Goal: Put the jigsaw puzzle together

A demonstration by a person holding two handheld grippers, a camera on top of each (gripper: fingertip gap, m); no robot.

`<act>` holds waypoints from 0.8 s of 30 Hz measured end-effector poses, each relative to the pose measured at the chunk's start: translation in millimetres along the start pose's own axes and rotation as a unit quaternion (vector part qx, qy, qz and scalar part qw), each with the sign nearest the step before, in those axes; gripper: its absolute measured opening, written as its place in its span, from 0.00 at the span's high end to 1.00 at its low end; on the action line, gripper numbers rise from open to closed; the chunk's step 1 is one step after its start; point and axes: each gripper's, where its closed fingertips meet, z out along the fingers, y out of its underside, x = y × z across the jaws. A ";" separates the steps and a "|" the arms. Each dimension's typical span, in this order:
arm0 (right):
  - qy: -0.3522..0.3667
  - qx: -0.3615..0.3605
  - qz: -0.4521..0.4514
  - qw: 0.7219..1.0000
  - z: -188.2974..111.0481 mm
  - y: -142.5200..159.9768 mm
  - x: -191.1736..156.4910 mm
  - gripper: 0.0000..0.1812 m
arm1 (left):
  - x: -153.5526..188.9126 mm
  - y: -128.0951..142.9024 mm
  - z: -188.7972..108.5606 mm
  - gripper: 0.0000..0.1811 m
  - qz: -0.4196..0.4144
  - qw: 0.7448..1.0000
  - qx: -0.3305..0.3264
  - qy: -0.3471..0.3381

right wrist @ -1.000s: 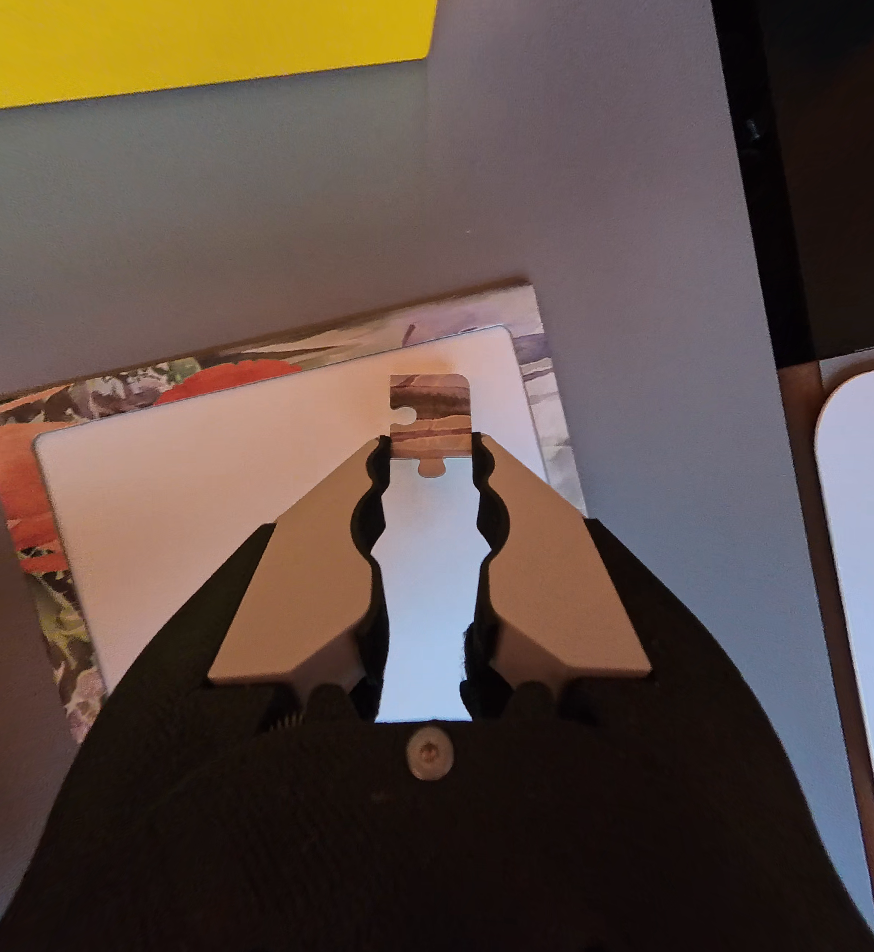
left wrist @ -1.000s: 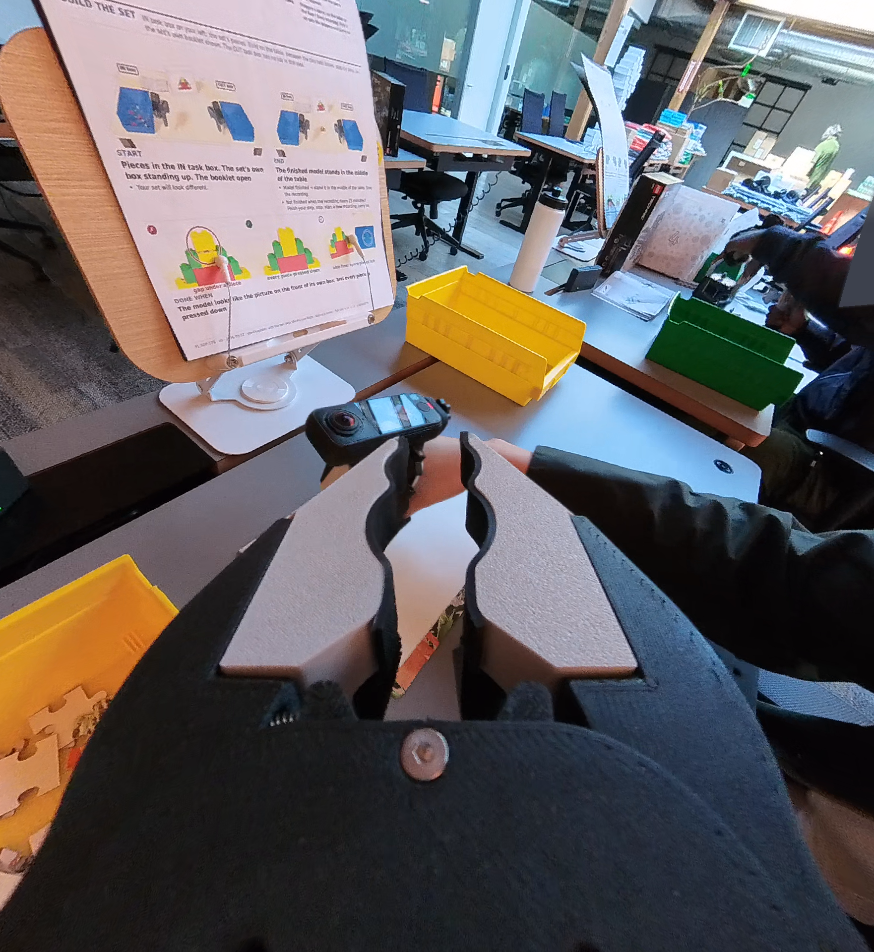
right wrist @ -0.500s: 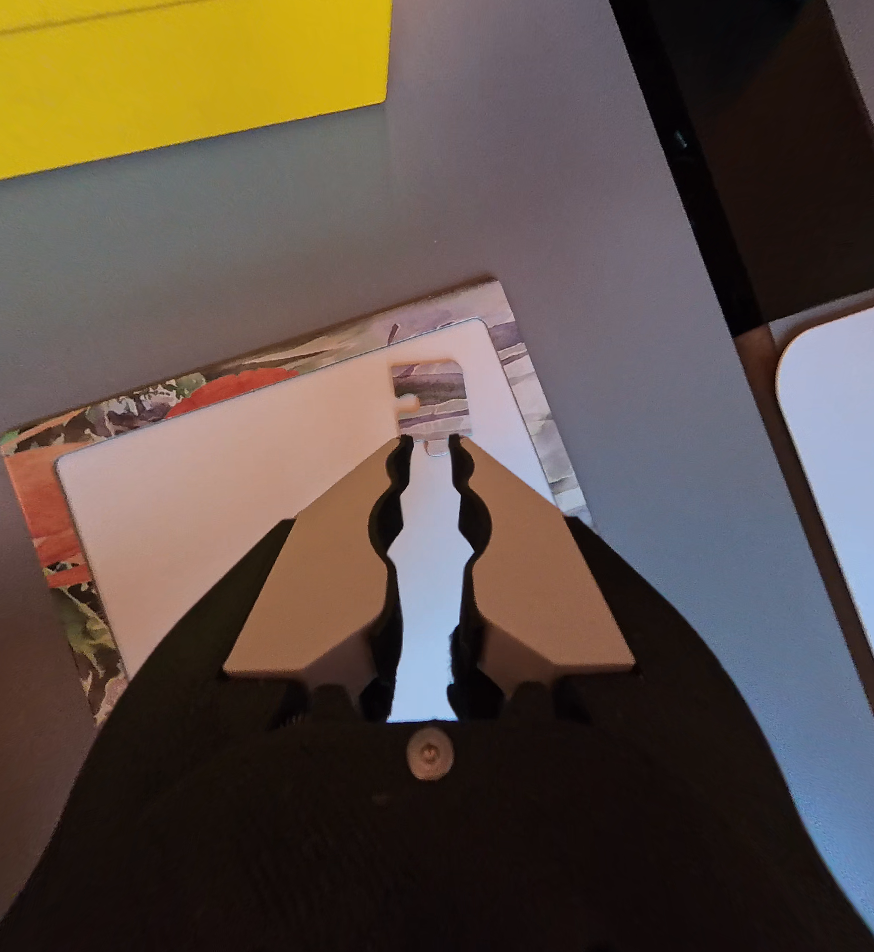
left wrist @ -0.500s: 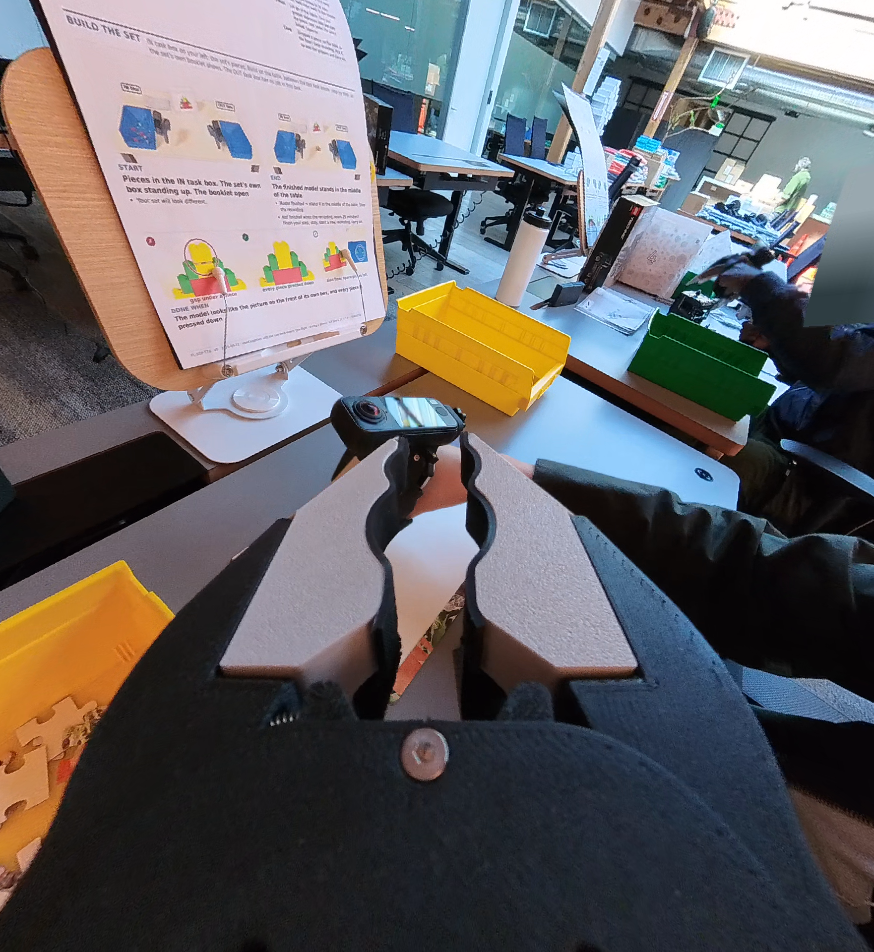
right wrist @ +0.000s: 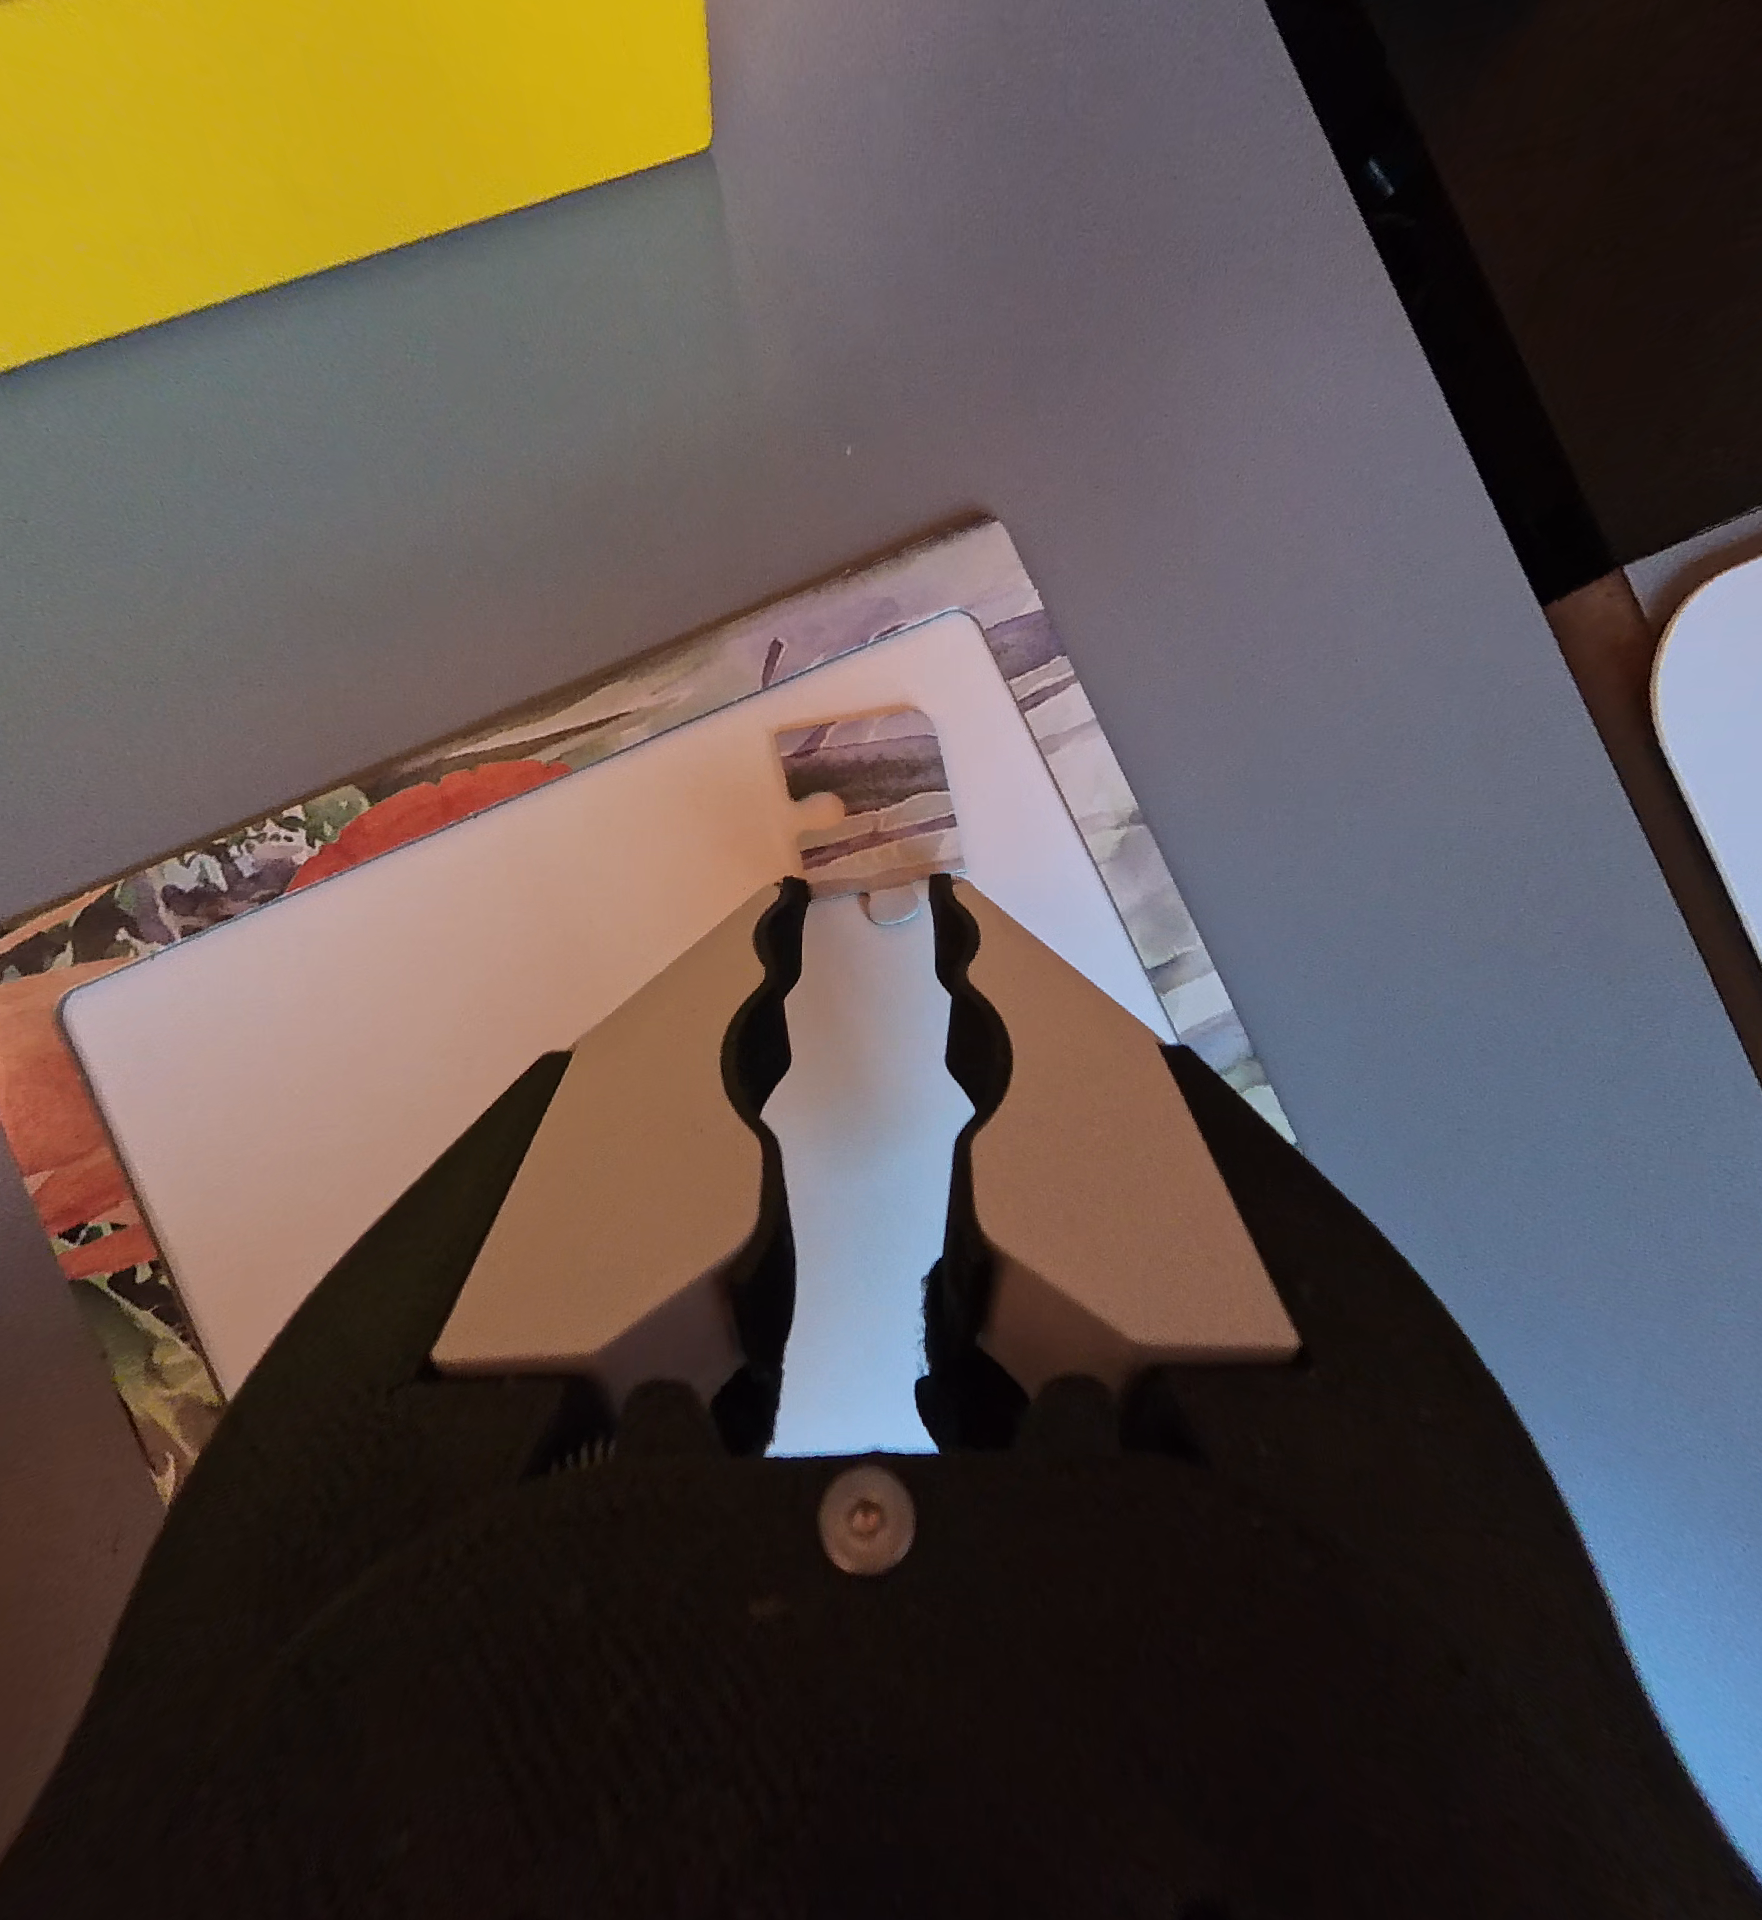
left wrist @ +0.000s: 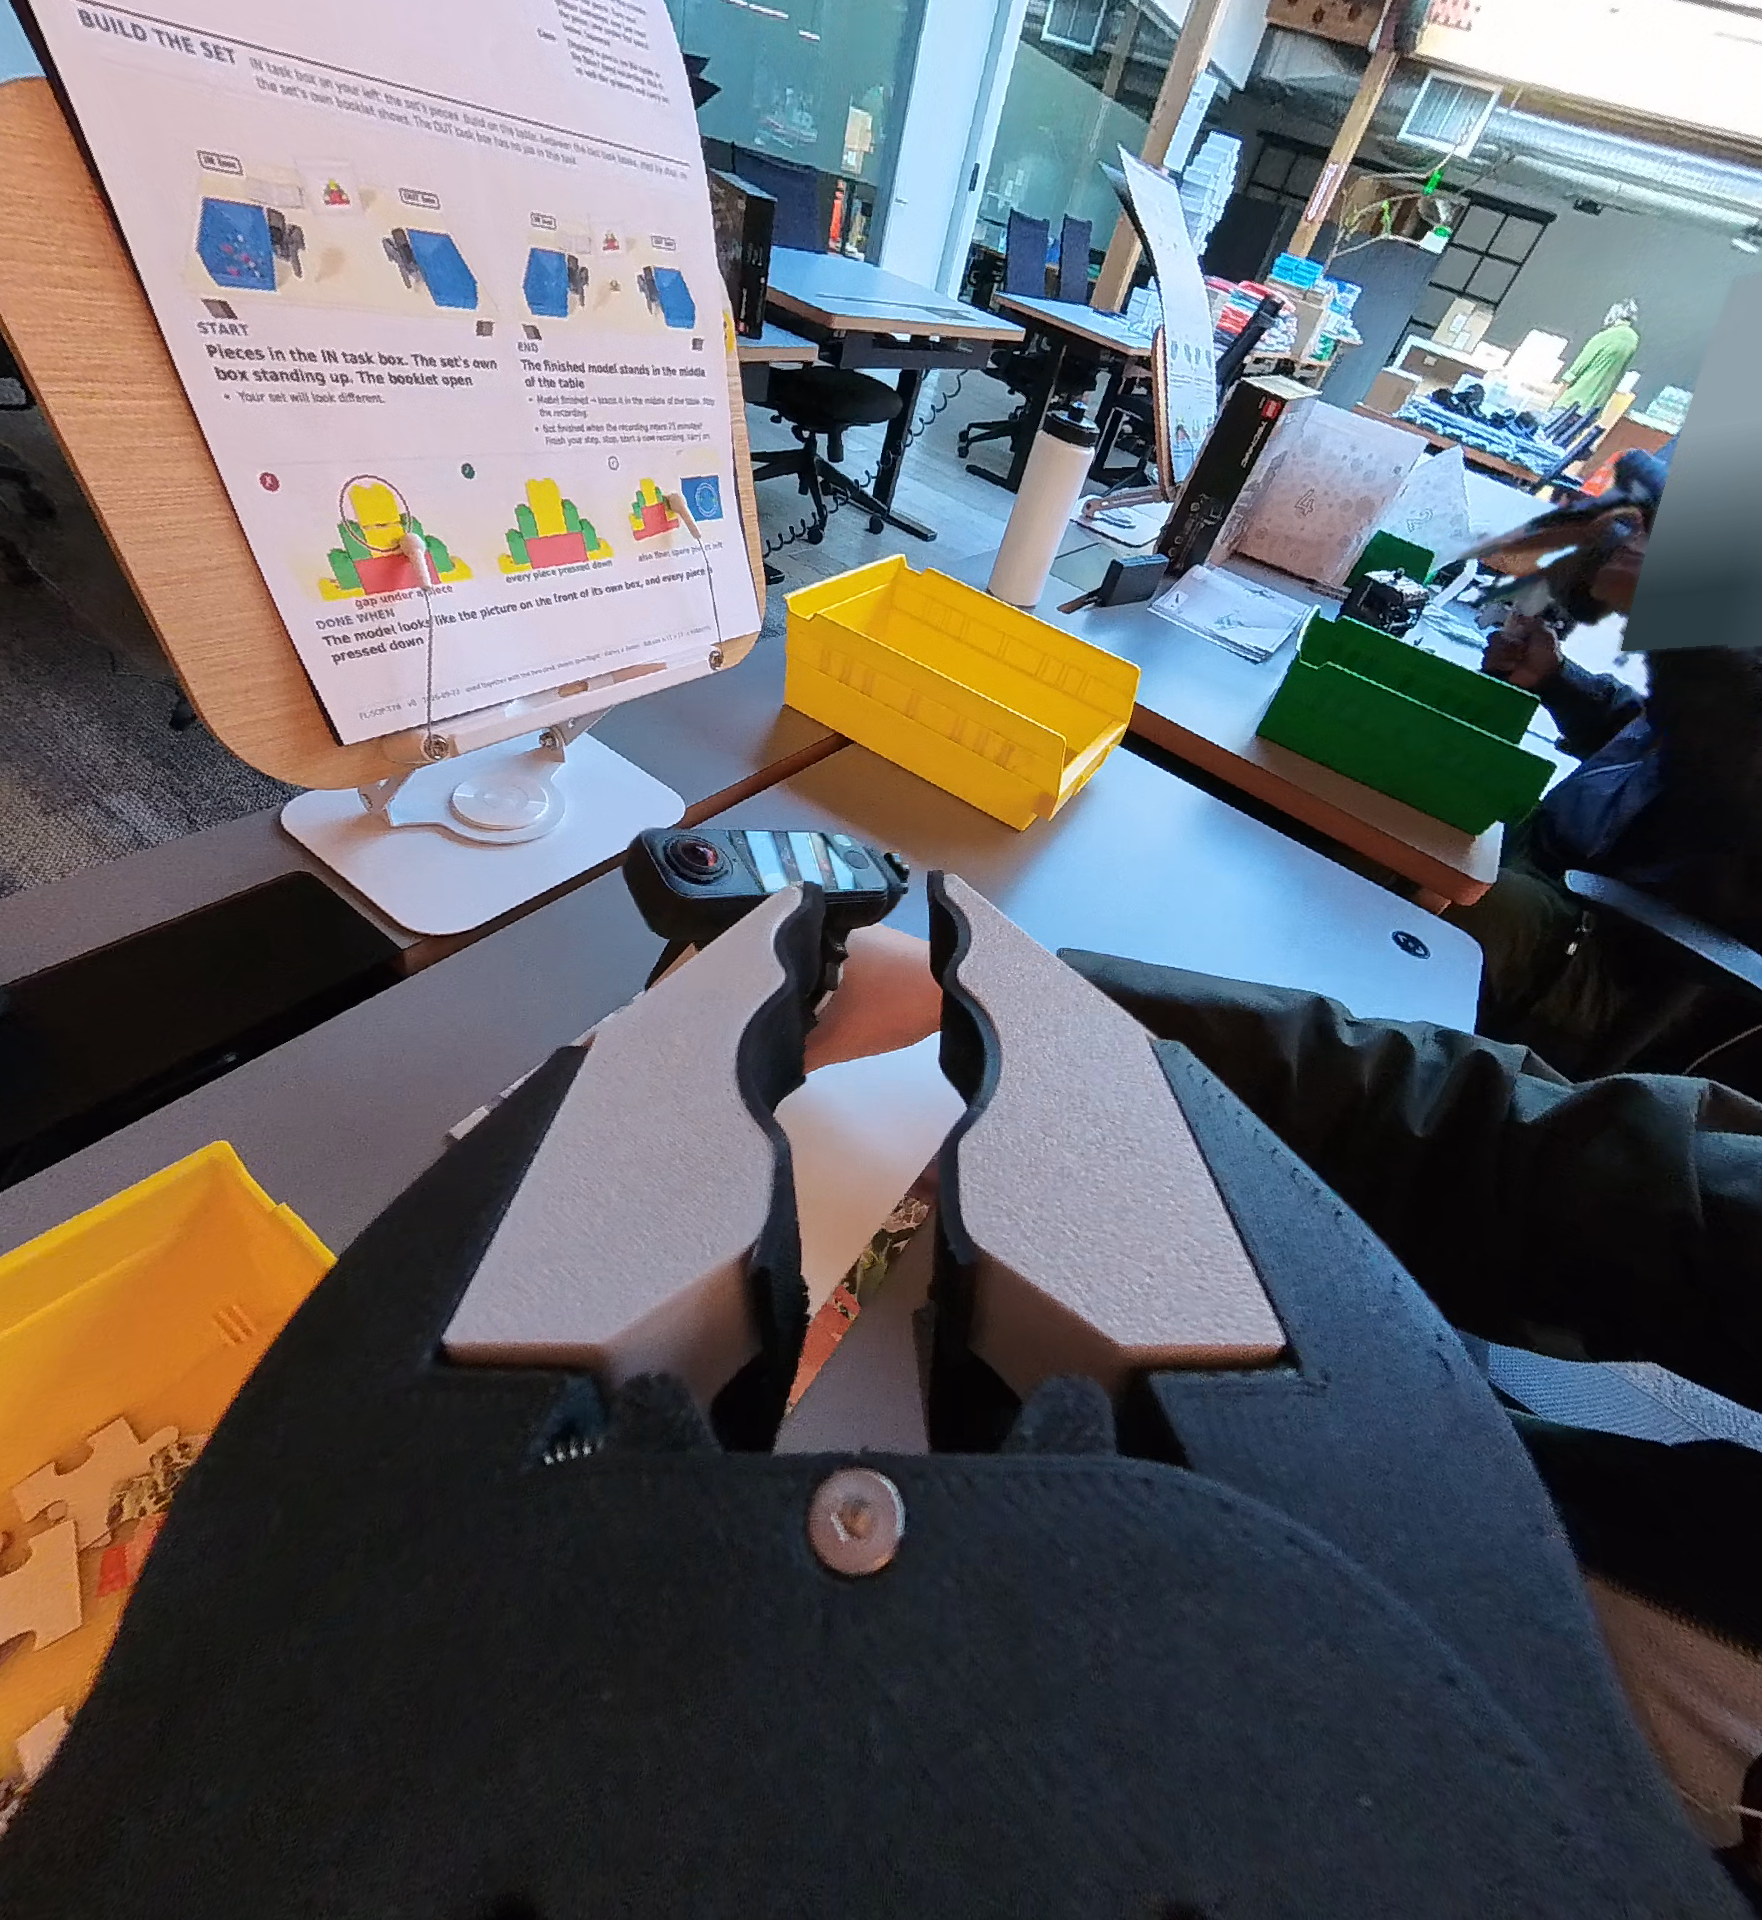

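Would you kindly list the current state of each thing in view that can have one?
Left tool: open, empty, raised above the table.
Right tool: open, empty, tips at the placed piece's near edge.
Puzzle piece: lying flat near the tray's far right corner.
Puzzle tray: flat on the table, otherwise unfilled.
Near yellow bin: holds loose pieces.
Far yellow bin: looks empty.

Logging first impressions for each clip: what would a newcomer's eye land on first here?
In the right wrist view, a single puzzle piece sits in the top right corner of the white puzzle tray, with the open right gripper just below it. In the left wrist view, the tall instruction sheet on its stand dominates the upper left, and a yellow bin with loose pieces fills the lower left.
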 end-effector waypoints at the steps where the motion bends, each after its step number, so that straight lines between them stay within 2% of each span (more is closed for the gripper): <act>1: -0.002 0.000 0.001 1.000 0.6 -0.9 0.1 0.86 | 0.6 -0.4 -0.1 0.90 0.001 1.000 0.001 0.000; 12: -0.007 -0.010 -0.011 1.000 7.6 -9.3 7.1 0.86 | 2.4 0.6 1.0 0.90 0.005 1.000 -0.003 0.001; 24: -0.013 -0.021 -0.065 0.998 11.1 -15.1 13.2 0.87 | 3.8 0.6 2.3 0.90 0.010 1.000 -0.005 -0.002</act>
